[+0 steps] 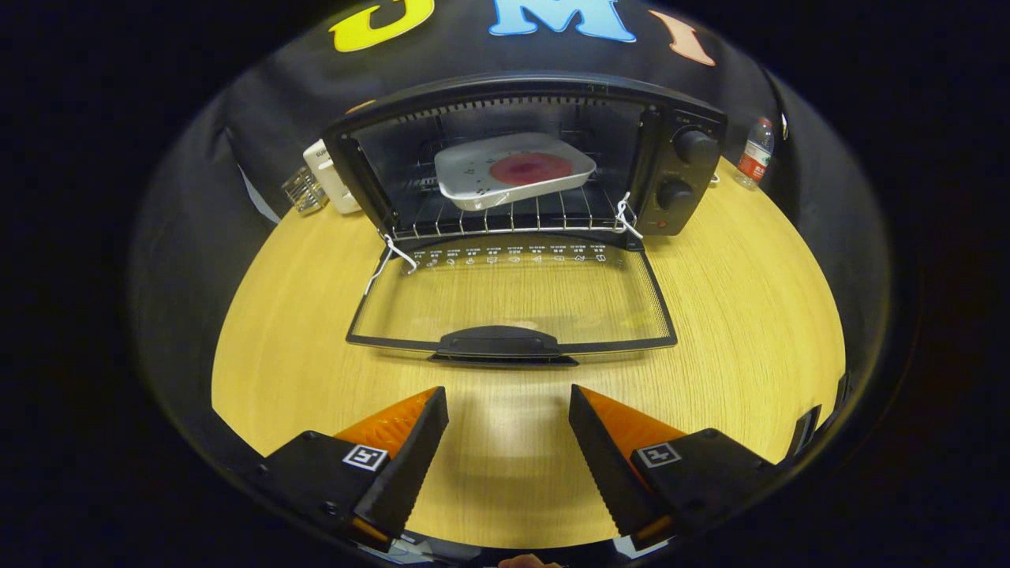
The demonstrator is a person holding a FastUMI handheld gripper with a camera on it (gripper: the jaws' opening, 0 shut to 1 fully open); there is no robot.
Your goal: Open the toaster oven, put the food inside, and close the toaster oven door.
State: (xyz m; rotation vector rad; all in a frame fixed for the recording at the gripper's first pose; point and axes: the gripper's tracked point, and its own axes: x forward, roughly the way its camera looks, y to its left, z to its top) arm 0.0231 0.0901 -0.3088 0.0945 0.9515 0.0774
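At frame centre the toaster oven [521, 158] door [513, 296] lies flat open, food tray [513, 168] already on the rack; my gripper [509, 426] is spread empty, so I'd lift the stiff, light door by its handle [499, 344].

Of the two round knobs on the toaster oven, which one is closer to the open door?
The lower knob. It sits below the upper knob on the control panel, nearer the folded-down door. The hand-held gripper is open, short of the door's handle.
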